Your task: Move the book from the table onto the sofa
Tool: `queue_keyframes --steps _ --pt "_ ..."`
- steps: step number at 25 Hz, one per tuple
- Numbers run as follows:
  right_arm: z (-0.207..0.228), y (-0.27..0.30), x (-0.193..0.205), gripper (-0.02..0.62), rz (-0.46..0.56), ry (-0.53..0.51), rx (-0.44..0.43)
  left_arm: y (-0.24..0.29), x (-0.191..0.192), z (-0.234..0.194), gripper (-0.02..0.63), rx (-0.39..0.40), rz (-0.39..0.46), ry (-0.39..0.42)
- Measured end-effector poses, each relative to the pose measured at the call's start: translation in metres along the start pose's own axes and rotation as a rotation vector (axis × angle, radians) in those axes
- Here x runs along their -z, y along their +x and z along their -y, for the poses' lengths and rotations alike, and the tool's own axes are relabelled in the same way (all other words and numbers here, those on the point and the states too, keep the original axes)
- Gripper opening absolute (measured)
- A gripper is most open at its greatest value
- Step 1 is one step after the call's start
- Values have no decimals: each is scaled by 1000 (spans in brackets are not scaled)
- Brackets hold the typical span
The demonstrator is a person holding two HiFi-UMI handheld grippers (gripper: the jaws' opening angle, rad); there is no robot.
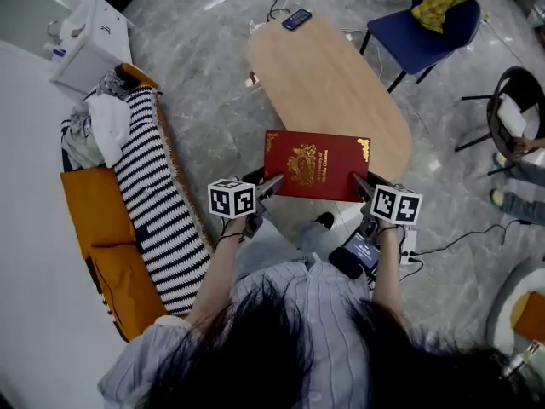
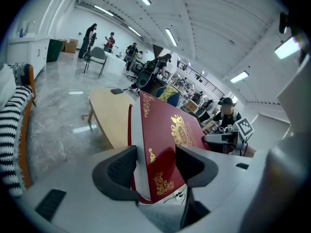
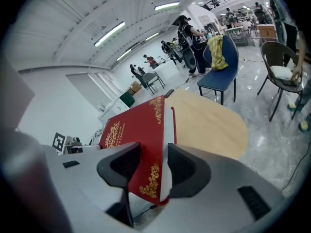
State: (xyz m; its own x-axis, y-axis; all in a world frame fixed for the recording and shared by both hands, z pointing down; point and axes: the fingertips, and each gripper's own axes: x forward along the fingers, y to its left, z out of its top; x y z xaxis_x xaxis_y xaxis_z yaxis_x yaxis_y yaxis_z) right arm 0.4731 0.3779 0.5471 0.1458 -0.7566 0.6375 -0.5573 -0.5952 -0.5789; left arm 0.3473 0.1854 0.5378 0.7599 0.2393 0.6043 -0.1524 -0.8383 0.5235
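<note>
A dark red book [image 1: 316,165] with gold ornament hangs level above the near end of the light wooden table [image 1: 332,83]. My left gripper [image 1: 274,182] is shut on the book's near left corner and my right gripper [image 1: 358,183] on its near right corner. In the left gripper view the book [image 2: 163,144] stands between the two dark pads [image 2: 120,168], which press its covers. The right gripper view shows the same book [image 3: 138,144] pinched at its corner, page edges showing. The sofa [image 1: 128,228], orange with a striped throw, lies to the left.
A phone [image 1: 296,19] lies at the table's far end. A blue chair [image 1: 426,32] with a yellow cloth stands beyond it, and a dark chair [image 1: 515,109] at the right. Cables and a white cabinet [image 1: 89,45] are on the marble floor. Clothes [image 1: 98,130] pile on the sofa's far end.
</note>
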Motion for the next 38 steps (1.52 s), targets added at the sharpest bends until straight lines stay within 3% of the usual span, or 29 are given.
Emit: queue_keyframes --steps 8,15,28,34,38 --pt "-59 40 -15 186 -49 -96 -52 -50 -8 -43 261 -52 95 -74" --pt "-132 85 -4 186 -121 -184 -98 -113 2 -97 261 -102 172 -147" --pt "-298 177 63 184 -272 -355 -166 -259 57 -218 258 -194 291 -314" --pt "-370 211 98 184 -339 -447 -213 -325 85 -260 258 -249 346 -353" --pt "-425 238 126 184 -400 -531 -257 -372 114 -288 258 -305 413 -429"
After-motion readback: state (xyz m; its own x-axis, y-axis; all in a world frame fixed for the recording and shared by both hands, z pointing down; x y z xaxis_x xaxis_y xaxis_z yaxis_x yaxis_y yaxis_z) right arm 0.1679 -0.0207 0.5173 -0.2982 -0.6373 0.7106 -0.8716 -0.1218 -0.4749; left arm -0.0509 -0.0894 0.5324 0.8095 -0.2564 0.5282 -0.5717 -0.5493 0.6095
